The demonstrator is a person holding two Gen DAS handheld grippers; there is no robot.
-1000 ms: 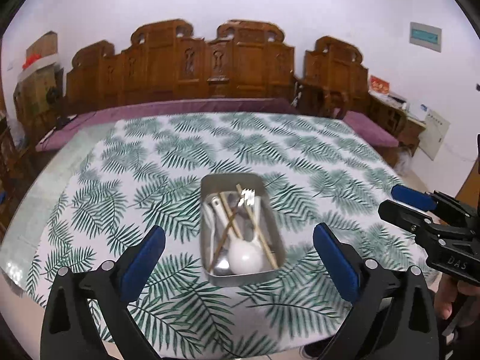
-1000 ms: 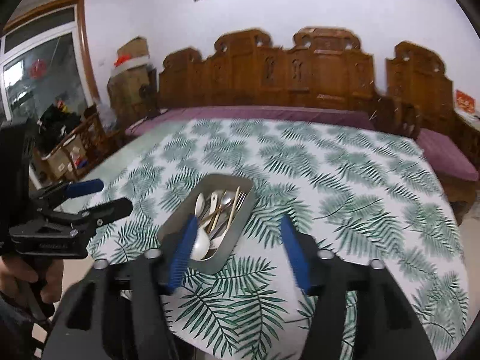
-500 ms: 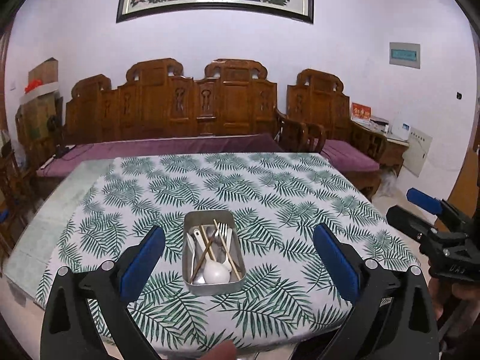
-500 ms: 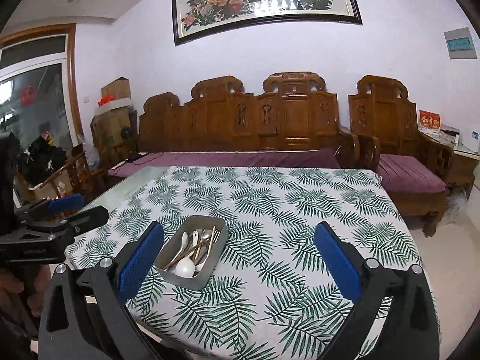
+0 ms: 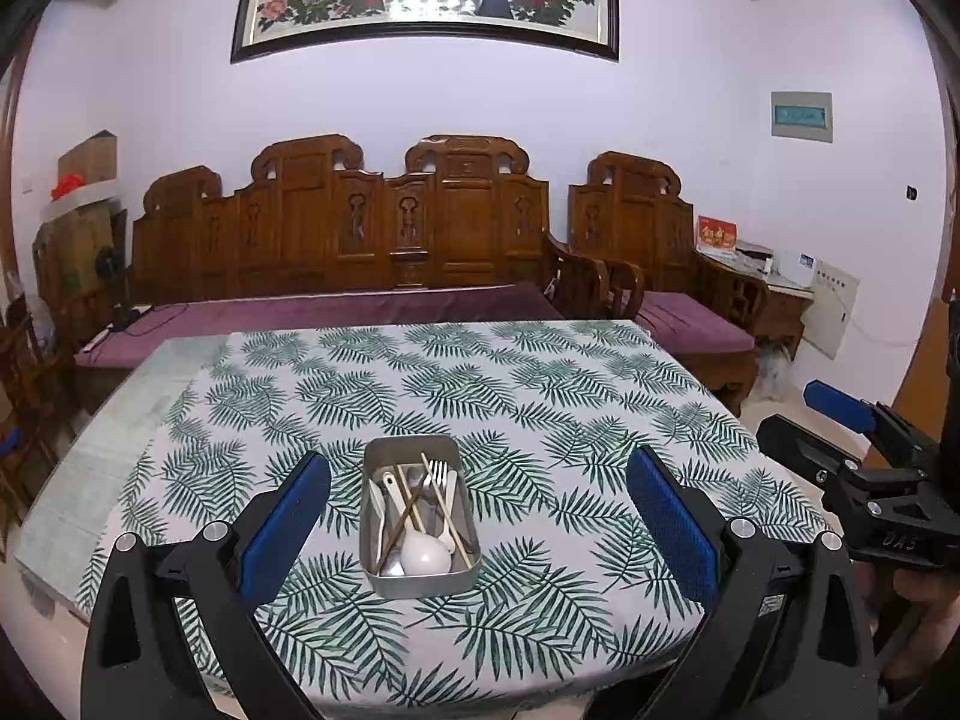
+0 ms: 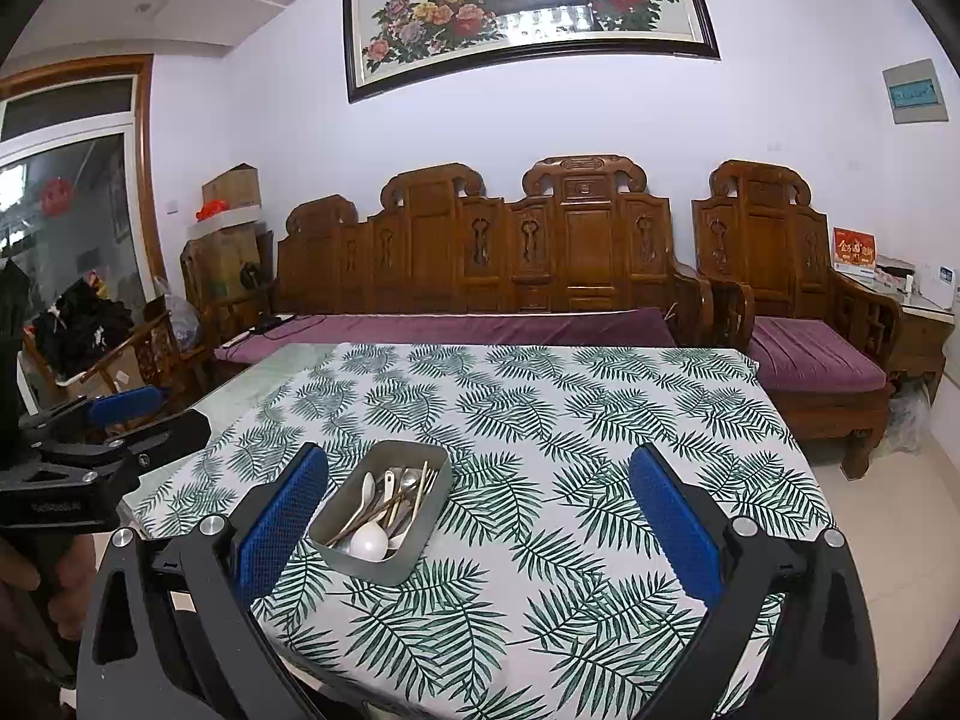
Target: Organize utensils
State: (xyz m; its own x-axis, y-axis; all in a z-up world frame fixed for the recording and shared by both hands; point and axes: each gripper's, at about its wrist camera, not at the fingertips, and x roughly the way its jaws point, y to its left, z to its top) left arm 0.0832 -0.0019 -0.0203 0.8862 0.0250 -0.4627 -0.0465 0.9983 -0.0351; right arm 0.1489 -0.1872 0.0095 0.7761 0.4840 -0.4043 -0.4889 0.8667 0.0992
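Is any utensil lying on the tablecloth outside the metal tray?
No: in the left wrist view every utensil lies inside the metal tray, and the leaf-patterned tablecloth around it carries nothing else.

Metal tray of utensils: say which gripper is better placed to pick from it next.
Left, probably. The left gripper faces the metal tray squarely, centred between its open jaws. The right gripper, also open and empty, sees the tray off towards its left finger.

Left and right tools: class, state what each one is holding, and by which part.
Nothing is held. The left tool and the right tool both stand wide open and empty. The utensils lie in the metal tray on the table.
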